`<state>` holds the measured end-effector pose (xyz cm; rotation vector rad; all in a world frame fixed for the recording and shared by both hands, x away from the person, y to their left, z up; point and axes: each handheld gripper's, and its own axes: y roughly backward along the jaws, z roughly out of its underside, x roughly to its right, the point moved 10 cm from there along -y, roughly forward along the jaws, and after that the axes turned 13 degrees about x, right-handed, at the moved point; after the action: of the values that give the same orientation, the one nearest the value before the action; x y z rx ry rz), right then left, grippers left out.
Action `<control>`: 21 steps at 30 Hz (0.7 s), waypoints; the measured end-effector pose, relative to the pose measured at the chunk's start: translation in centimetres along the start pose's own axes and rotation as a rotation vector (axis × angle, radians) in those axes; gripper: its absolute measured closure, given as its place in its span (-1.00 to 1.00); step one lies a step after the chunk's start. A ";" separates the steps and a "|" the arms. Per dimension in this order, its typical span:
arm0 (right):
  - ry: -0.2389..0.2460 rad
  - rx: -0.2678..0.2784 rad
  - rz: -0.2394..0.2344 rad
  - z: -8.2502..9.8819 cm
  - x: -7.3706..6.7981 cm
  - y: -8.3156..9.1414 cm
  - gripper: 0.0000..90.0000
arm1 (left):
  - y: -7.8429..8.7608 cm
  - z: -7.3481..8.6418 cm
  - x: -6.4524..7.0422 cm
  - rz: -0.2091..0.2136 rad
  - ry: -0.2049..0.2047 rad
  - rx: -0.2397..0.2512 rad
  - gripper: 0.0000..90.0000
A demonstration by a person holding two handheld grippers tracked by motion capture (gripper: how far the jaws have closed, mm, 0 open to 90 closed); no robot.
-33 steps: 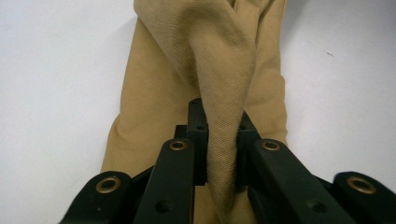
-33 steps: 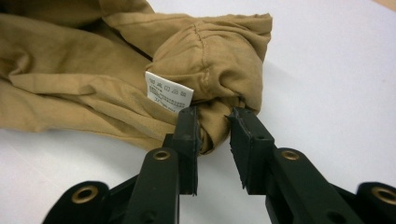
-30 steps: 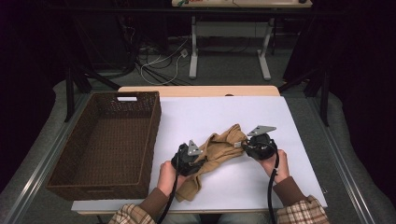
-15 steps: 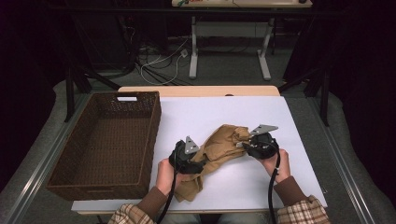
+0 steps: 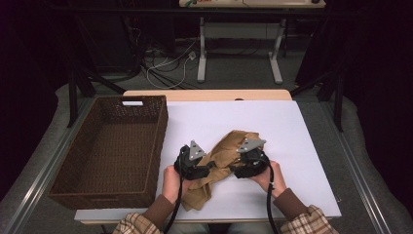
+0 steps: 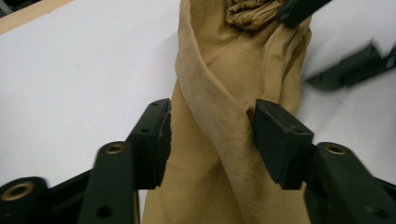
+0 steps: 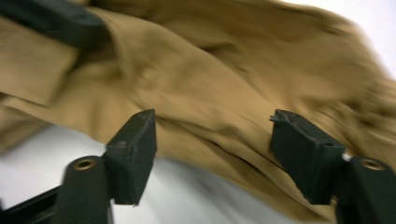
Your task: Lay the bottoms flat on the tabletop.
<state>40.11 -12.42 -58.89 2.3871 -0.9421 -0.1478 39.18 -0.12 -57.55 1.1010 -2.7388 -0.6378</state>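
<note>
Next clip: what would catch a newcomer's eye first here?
A crumpled tan cloth lies on the near middle of the white table, with the left gripper and right gripper at it from either side. The left gripper view shows a twisted fold of it between that gripper's jaws, which have just been closing; the right's have just been opening and stand apart before the cloth. A brown wicker basket sits left.

high view overhead facing forward, both tool views close, sharing tan cloth (image 5: 229, 156)
</note>
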 end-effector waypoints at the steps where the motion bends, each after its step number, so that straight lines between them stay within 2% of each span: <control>1: 0.010 0.000 -0.014 -0.2 -0.6 -0.4 -0.34 | 0.0 0.0 -0.1 -0.009 0.002 0.003 0.15; 4: 0.027 -0.014 -0.047 -0.2 -1.9 -1.8 -0.32 | 0.0 0.0 -0.5 -0.025 0.002 0.005 0.36; 6: 0.038 -0.037 -0.042 0.1 -2.3 -2.7 -0.20 | 0.0 0.1 -0.7 -0.027 0.012 0.003 0.45; 8: 0.037 -0.058 -0.037 0.5 -2.5 -3.3 0.03 | -0.1 0.3 -0.9 -0.034 0.017 0.003 0.55; 10: 0.018 -0.054 -0.050 0.7 -2.7 -3.5 0.27 | -0.1 0.4 -1.1 -0.039 0.030 0.004 0.62; 15: 0.026 -0.056 -0.053 0.8 -2.7 -3.3 0.80 | -0.2 0.7 -1.6 -0.046 0.036 0.003 0.76; 17: 0.036 -0.048 -0.051 0.7 -2.7 -3.0 0.89 | -0.2 0.8 -1.7 -0.049 0.039 0.006 0.77; 21: 0.050 -0.048 -0.051 0.3 -2.5 -2.3 0.92 | -0.1 0.6 -1.7 -0.045 0.042 0.016 0.79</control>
<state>39.50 -9.60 -60.64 2.3604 -0.8454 -0.1283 40.27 1.18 -58.09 1.1692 -2.6959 -0.5929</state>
